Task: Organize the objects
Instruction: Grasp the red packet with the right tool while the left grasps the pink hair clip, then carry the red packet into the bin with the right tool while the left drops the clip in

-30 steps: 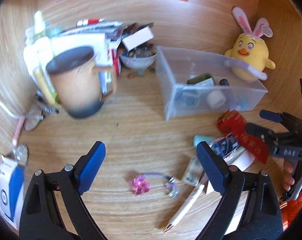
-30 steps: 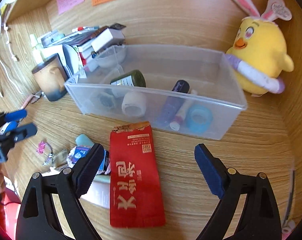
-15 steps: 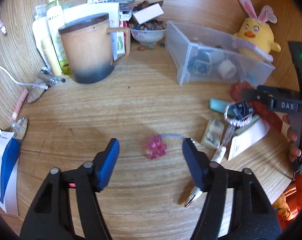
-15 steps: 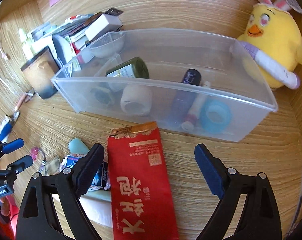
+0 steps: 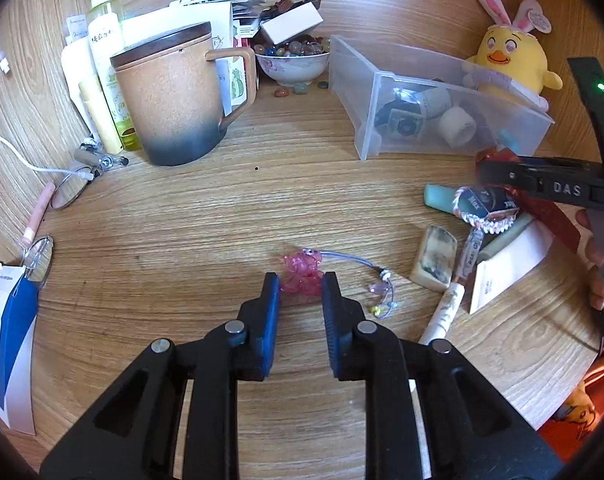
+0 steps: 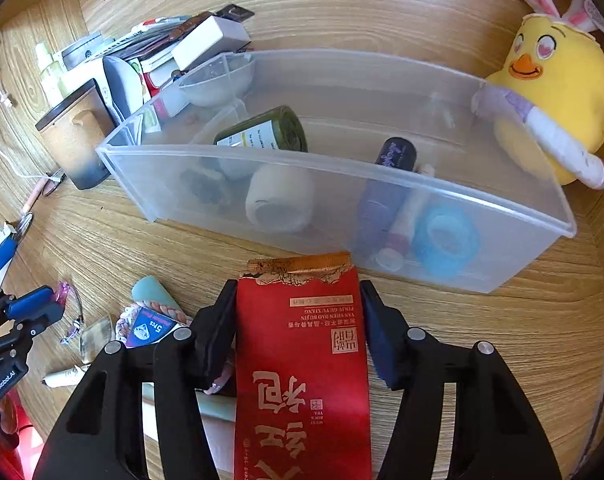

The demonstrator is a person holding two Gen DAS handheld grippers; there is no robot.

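My left gripper [image 5: 300, 280] is shut on a pink charm [image 5: 302, 276] with a lilac beaded cord, low on the wooden desk. My right gripper [image 6: 297, 300] is shut on a red tea packet [image 6: 302, 360], just in front of the clear plastic bin [image 6: 502, 216]. The bin holds a green bottle [image 6: 261, 132], a white roll [image 6: 277, 200], a purple tube [image 6: 386, 184] and a blue tape ring [image 6: 446, 240]. The right gripper also shows in the left wrist view [image 5: 542, 184], and the left gripper in the right wrist view [image 6: 33, 304].
A lidded mug [image 5: 173, 96], bottles [image 5: 101, 40], a bowl of stones [image 5: 289, 56] and stacked papers stand at the back. A yellow chick plush [image 6: 554, 92] sits beside the bin. A teal tube [image 5: 438, 196], card pack [image 5: 486, 204], eraser [image 5: 434, 256] and pen [image 5: 442, 312] lie loose.
My left gripper moved down onto the pink charm and closed on it. My right gripper moved forward and closed on the red packet.
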